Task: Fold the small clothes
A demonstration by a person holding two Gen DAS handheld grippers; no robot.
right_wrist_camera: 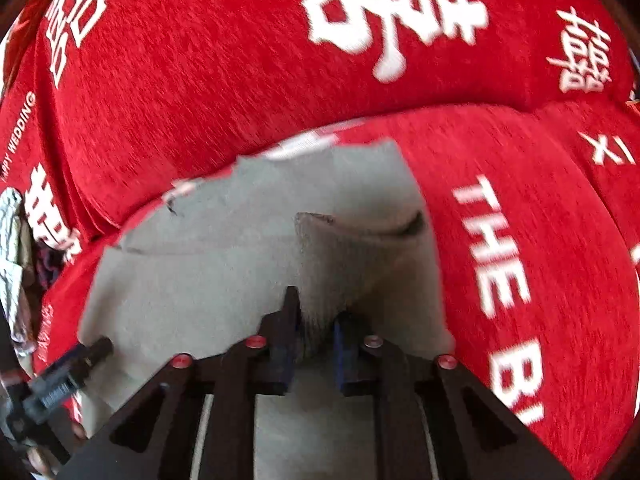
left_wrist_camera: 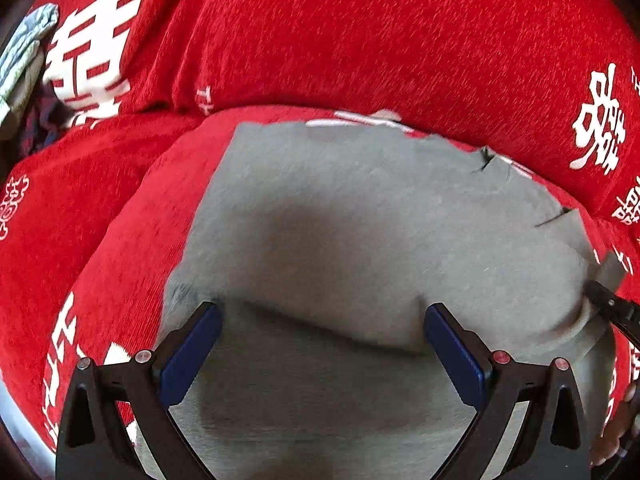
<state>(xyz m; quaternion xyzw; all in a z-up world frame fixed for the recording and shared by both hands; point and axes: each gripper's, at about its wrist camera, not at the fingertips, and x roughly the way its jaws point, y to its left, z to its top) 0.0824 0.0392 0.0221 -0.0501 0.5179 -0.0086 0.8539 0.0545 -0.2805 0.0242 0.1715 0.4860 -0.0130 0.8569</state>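
Observation:
A small grey garment (left_wrist_camera: 360, 220) lies spread on a red sofa seat with white lettering. In the left wrist view my left gripper (left_wrist_camera: 322, 320) is open, its blue pads wide apart just above the garment's near part, holding nothing. In the right wrist view my right gripper (right_wrist_camera: 316, 320) is shut on a pinched fold of the grey garment (right_wrist_camera: 224, 264), which rises as a ridge from the jaws. The right gripper's tip also shows at the right edge of the left wrist view (left_wrist_camera: 608, 304), at the garment's edge. The left gripper shows at the lower left of the right wrist view (right_wrist_camera: 68, 372).
The red sofa backrest (left_wrist_camera: 380, 32) rises right behind the garment. A red cushion (left_wrist_camera: 96, 40) with a large white character stands at the far left. A pile of pale and dark clothes (left_wrist_camera: 24, 64) sits at the left edge. The sofa seat (right_wrist_camera: 520, 240) extends to the right.

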